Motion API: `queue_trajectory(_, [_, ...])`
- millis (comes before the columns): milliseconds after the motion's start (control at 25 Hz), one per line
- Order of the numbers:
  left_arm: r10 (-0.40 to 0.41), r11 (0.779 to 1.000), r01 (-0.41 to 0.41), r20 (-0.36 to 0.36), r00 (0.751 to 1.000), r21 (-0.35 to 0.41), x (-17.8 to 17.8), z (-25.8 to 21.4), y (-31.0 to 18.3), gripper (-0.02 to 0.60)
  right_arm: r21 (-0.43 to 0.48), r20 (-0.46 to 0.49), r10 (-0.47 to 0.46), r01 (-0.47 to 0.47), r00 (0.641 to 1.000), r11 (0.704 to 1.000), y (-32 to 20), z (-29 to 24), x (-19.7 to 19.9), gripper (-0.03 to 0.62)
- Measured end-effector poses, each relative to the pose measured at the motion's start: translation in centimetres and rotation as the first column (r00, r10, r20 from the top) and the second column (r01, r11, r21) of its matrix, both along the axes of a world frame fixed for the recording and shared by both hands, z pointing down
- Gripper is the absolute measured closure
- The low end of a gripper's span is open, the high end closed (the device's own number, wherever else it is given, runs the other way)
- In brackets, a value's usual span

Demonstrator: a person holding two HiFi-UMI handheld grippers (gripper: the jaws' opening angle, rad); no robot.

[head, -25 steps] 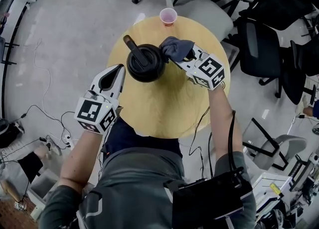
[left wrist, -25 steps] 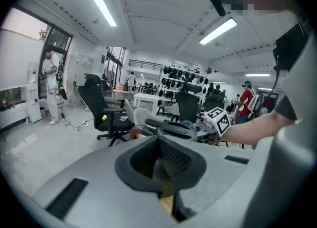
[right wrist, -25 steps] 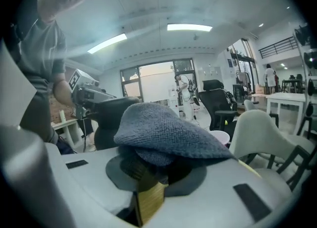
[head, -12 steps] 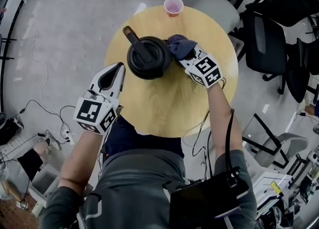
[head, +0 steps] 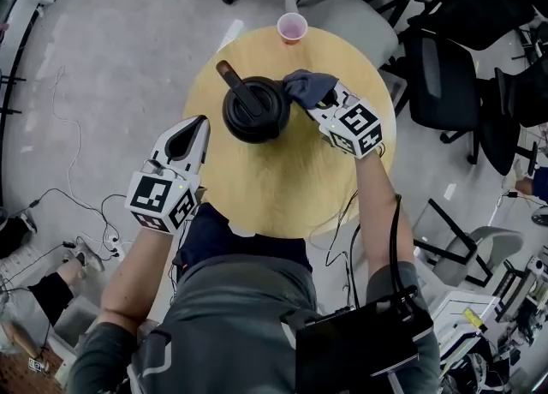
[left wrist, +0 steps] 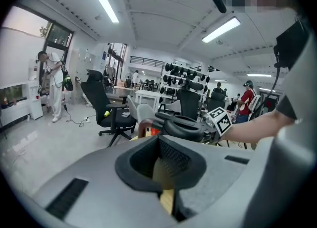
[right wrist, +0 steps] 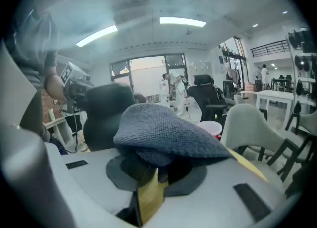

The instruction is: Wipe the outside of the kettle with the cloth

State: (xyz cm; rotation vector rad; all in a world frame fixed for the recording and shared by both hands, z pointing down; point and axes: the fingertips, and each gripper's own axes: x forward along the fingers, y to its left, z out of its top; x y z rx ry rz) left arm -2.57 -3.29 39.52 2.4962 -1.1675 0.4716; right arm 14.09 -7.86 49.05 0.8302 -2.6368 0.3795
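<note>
Rig, quick notes: the left gripper (head: 199, 123) is a pale grey moulded plastic shell w/ a dark rounded collar round the jaws, mesh-textured blk pads (left wrist: 174, 159) inside it, and blk slot marks on either half. At its rear sits a cube of blk-and-white square markers (head: 161, 199). The right gripper (head: 310, 104) has the same build, w/ its own marker cube (head: 360, 128) at the rear. A thin black cable (head: 395, 238) runs back from the right gripper along the arm to a black boxy pack (head: 360, 351) at the waist. Clothes: grey short-sleeved top (head: 231, 315), dark navy legwear (head: 214, 234).
</note>
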Motion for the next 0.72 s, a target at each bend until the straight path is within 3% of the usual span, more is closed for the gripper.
queue_trajectory(280, [0.025, 0.999, -0.025, -0.021, 0.999, 0.025, 0.2, -3.0, -0.8, 0.572, 0.119, 0.127, -0.069, 0.054, 0.990, 0.991, -1.3, -10.2, -1.8, 0.508])
queue_trajectory(720, [0.017, 1.000, -0.017, -0.040, 0.999, 0.004, 0.0, -0.7, -2.0, 0.572, 0.047, 0.115, -0.122, 0.117, 0.986, 0.992, -2.6, -5.6, -2.7, 0.511])
